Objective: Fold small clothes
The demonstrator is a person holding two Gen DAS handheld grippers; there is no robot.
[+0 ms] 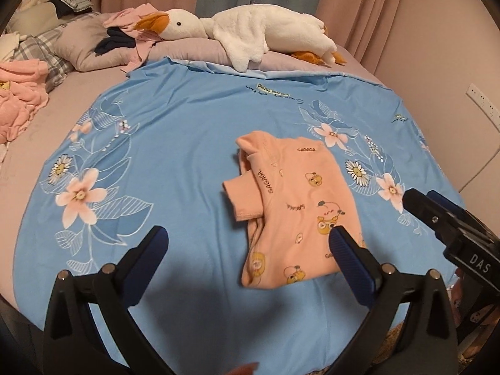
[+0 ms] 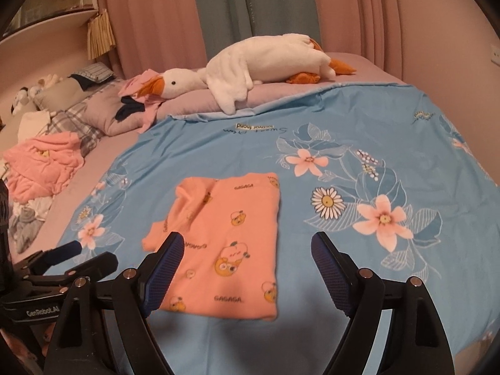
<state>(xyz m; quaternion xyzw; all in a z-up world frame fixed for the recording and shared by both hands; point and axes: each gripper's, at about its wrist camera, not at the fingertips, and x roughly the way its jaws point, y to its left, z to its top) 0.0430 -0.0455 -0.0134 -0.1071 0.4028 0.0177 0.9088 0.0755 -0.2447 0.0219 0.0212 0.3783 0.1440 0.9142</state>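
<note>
Both the left tool (image 1: pixel 247 243) and right tool (image 2: pixel 247 250) hover spread over the light, limp peach baby top (image 2: pixel 225 243), best pinched at its near hem corners.

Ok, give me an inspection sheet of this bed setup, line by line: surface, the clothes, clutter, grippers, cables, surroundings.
Surface: blue flowered sheet spread flat over the bed.
Job's things: orange shirt lies partly folded on the sheet, one sleeve tucked across; nothing grips it.
Clutter: crumpled pink clothes at the left edge; plush goose on the pillows; dark and pink garments by its beak.
Grippers: left gripper open, above the shirt's near edge; right gripper open, empty, over the shirt.
Cables: a white cord hangs down the wall, seen in the left wrist view.
Surroundings: pink and green curtains behind the bed; wall socket to the right.
</note>
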